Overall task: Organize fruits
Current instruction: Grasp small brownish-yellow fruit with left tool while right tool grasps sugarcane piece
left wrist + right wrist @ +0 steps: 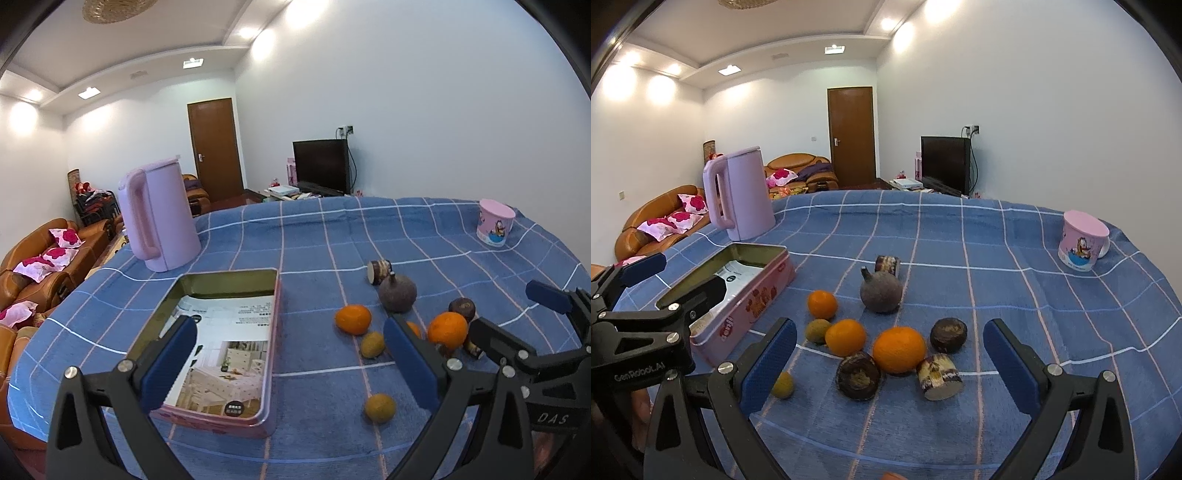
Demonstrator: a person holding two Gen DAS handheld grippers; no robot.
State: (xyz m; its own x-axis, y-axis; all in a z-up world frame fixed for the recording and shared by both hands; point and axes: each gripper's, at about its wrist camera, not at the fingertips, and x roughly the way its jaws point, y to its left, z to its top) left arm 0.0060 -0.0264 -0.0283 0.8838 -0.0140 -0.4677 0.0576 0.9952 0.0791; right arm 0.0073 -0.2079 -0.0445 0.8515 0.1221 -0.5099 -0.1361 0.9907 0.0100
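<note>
**A:** Status check — your left gripper [291, 354] hangs above the cloth [424, 236] at the tin's [271, 369] near right corner, jaws wide apart, nothing between them. Right gripper [890, 363] same: jaws spread, empty, over the fruit pile.

**B:** Where's the fruit?

**A:** All on the cloth, right of the tin. Nothing in the tin but a printed card [225, 354]. Three oranges [899, 349]: one far-left by itself, two closer in, nearly touching. Two small green fruits [817, 331]: one just beside the middle orange, the other [783, 385] alone near your right gripper's left finger. Two dark round fruits [948, 335] flank the big orange. Purple gourd-shaped fruit [881, 291] sits behind the pile, upright, stem up.

**B:** Cane pieces?

**A:** Two. One [939, 376] touching the big orange, on its side. Other [887, 264] just behind the purple fruit.

**B:** Anything else?

**A:** Pink kettle [160, 218] far left behind the tin, pink cup [495, 223] far right, well apart from the fruit.
</note>
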